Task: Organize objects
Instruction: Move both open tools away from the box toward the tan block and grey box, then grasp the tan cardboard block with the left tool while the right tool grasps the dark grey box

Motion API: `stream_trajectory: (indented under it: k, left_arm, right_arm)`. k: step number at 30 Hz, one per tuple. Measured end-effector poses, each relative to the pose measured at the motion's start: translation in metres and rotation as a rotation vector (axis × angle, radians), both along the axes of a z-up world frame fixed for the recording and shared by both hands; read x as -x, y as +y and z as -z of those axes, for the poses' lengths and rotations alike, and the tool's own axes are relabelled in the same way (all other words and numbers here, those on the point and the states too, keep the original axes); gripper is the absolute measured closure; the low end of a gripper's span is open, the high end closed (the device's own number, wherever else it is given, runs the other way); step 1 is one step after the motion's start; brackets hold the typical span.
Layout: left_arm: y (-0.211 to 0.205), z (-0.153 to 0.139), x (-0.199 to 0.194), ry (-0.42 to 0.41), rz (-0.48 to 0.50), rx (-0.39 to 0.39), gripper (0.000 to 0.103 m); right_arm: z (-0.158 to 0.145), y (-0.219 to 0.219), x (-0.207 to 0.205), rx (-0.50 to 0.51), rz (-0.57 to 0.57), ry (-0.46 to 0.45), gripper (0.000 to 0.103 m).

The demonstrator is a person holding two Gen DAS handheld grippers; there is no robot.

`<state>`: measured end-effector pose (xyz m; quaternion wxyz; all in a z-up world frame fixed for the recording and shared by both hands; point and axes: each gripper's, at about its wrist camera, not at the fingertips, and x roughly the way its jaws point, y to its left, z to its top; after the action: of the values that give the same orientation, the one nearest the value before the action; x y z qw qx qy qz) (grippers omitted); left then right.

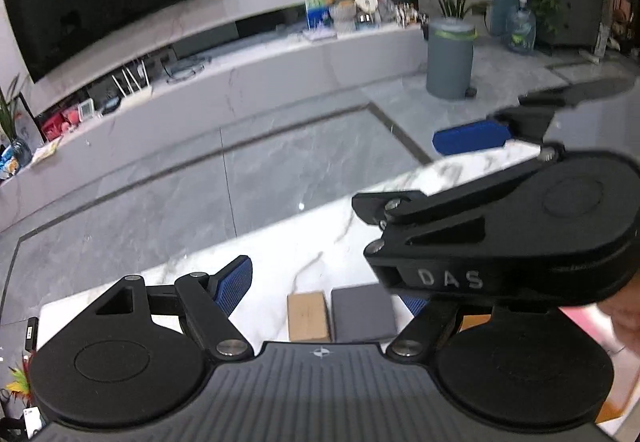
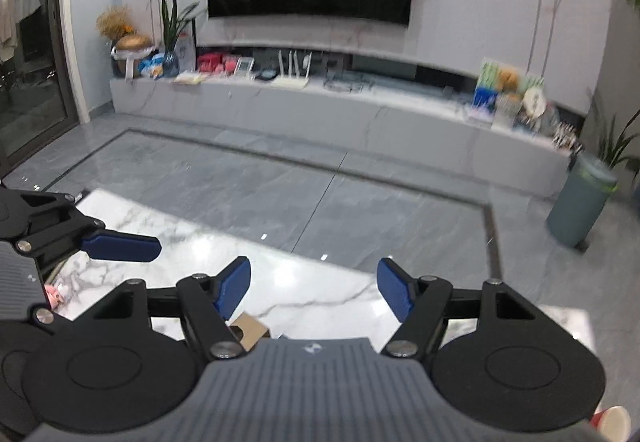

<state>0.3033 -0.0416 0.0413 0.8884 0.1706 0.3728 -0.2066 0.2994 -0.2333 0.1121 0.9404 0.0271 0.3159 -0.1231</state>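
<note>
brown box (image 1: 307,316), grey box (image 1: 362,312) beside it, between left gripper (image 1: 324,292) wide pads

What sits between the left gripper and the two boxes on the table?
Nothing on the table blocks the left gripper: the brown box and grey box lie just ahead between its open fingers. The right gripper crosses above, covering its right finger.

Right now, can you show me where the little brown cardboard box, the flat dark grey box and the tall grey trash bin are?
Little brown cardboard box (image 1: 307,316): left wrist view, middle of its top face.
Flat dark grey box (image 1: 362,312): left wrist view, centre of its top.
Tall grey trash bin (image 1: 449,59): left wrist view, front of its body.
</note>
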Motion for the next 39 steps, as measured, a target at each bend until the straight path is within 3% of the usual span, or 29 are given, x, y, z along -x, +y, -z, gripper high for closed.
stream_trajectory:
  k: [5,11,24,25,26,28,31,39]
  left_arm:
    - [0.013,0.042,-0.012,0.062,-0.001,-0.029,0.012]
    - [0.014,0.073,-0.018,0.109,0.005,-0.029,0.012]
    - [0.013,0.121,-0.037,0.167,-0.001,-0.067,0.013]
    - [0.016,0.123,-0.037,0.172,-0.006,-0.062,0.018]
    - [0.019,0.125,-0.037,0.179,-0.008,-0.052,0.039]
    - [0.026,0.128,-0.039,0.194,-0.015,-0.046,0.052]
    - [0.036,0.128,-0.04,0.202,-0.009,-0.014,0.052]
    - [0.053,0.126,-0.036,0.223,-0.022,-0.051,0.052]
  right_arm:
    - [0.045,-0.008,-0.029,-0.01,-0.034,0.065,0.031]
    - [0.082,-0.016,-0.052,0.017,-0.094,0.145,0.03]
    - [0.127,-0.04,-0.072,0.044,-0.119,0.242,0.028]
    - [0.13,-0.04,-0.075,0.048,-0.126,0.251,0.028]
    - [0.133,-0.039,-0.077,0.056,-0.137,0.263,0.028]
    - [0.139,-0.037,-0.08,0.074,-0.16,0.28,0.027]
    - [0.147,-0.034,-0.085,0.087,-0.178,0.3,0.027]
    - [0.162,-0.017,-0.089,0.089,-0.246,0.358,0.027]
